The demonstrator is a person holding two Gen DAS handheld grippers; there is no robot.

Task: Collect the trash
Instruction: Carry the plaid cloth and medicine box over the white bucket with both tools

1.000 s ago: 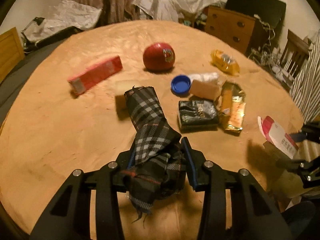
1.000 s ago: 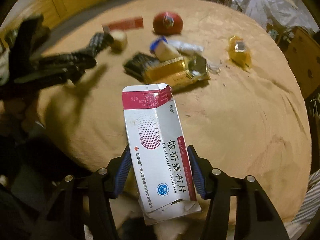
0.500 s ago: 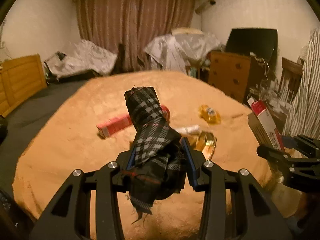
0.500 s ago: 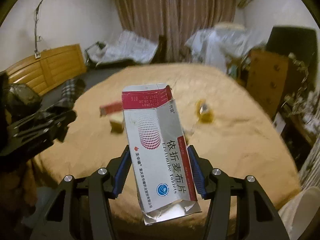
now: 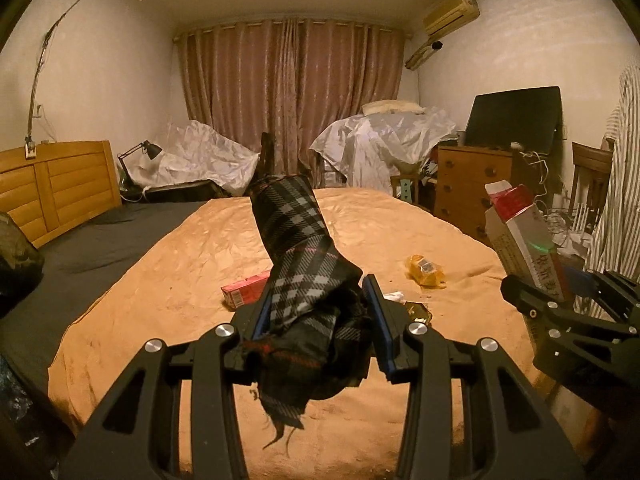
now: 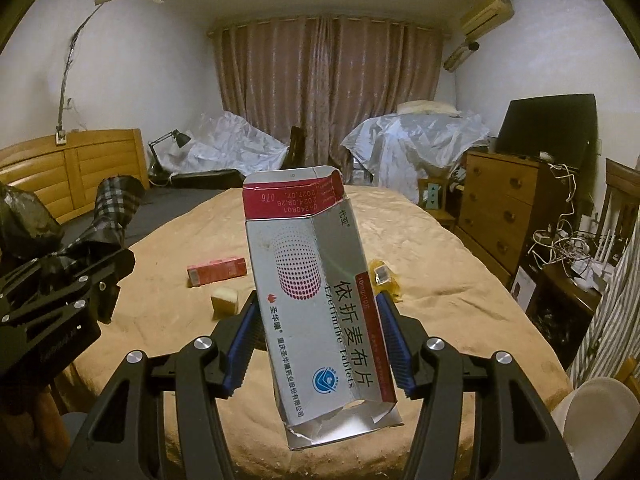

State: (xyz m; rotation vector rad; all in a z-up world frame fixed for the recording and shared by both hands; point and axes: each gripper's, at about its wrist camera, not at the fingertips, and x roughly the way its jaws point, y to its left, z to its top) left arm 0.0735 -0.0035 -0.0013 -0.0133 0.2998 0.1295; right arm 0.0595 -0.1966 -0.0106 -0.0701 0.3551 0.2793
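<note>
Both hands full of trash, up above the bed

Under me is the orange blanket point(image 5: 168, 280) with a red carton point(image 6: 216, 271), a yellow wrapper point(image 5: 426, 276) and a small sponge point(image 6: 225, 300) on it. My left gripper point(image 5: 316, 316) is pinching a plaid cloth roll point(image 5: 296, 248); my right gripper point(image 6: 320, 344) is clamped on a torn pill box point(image 6: 316, 292), both held off the blanket.

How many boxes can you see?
2. A silver and red medicine box is held up in the right gripper. A red box lies on the orange bedspread. More could be hidden behind the held things.
</note>
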